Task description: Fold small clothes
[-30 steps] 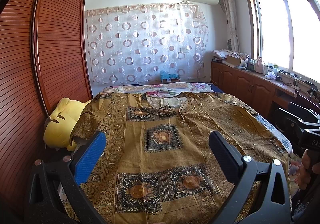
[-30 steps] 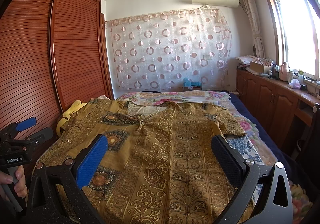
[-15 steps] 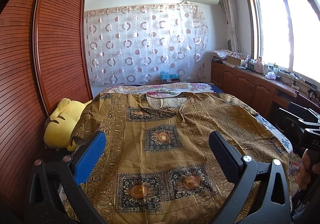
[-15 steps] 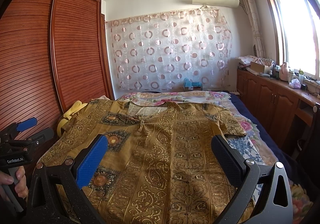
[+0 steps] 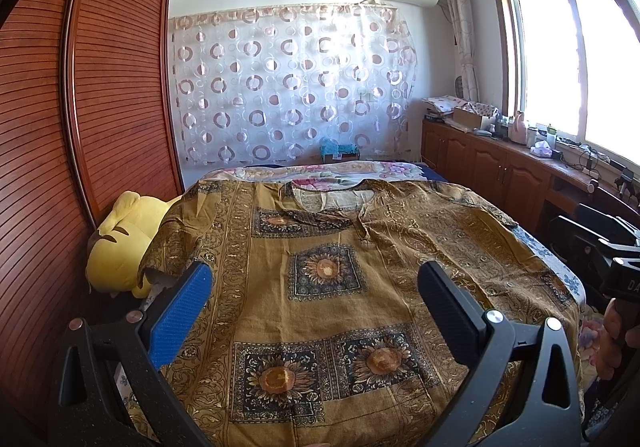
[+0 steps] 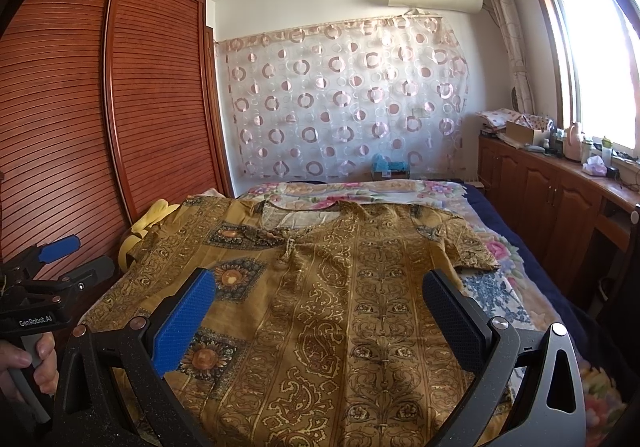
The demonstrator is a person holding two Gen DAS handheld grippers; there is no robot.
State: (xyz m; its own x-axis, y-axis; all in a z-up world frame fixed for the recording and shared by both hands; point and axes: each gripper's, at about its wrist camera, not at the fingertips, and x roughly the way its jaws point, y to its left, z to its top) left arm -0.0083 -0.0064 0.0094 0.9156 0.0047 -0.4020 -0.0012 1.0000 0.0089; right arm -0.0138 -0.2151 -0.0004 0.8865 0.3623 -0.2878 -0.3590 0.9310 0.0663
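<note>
Change since a second ago: nothing you can make out; both hand-held grippers hover where they were and the shirt lies as it did.

Left hand-held gripper (image 5: 314,299): you hold it low over the hem end of the shirt, fingers spread wide apart, nothing between them, not touching cloth.

Right hand-held gripper (image 6: 318,305): you hold it likewise over the shirt's right half, fingers wide apart and empty.

Shirt (image 5: 328,279): the mustard, sunflower-printed short-sleeved shirt lies spread face up on the bed (image 6: 492,247), hem toward you, neckline (image 5: 332,199) at the far end, roughly flat with a few soft ridges.

Step in hand: by the look of it, you are about to take the first hold; no fold is made yet.

How to do it well: bring each hand-held gripper down to a matching point on one side edge, pinch only the shirt and not the floral sheet beneath, then lift and carry both hands together so the fold line runs straight.

Left sleeve (image 5: 168,243): it drapes off the bed edge beside the yellow plush toy (image 5: 120,247); gather it inward first, or it will likely drag.

Right sleeve (image 6: 456,243): it lies flat on the sheet, easy to turn in.

Far end: check the collar stays smooth as you fold.
</note>
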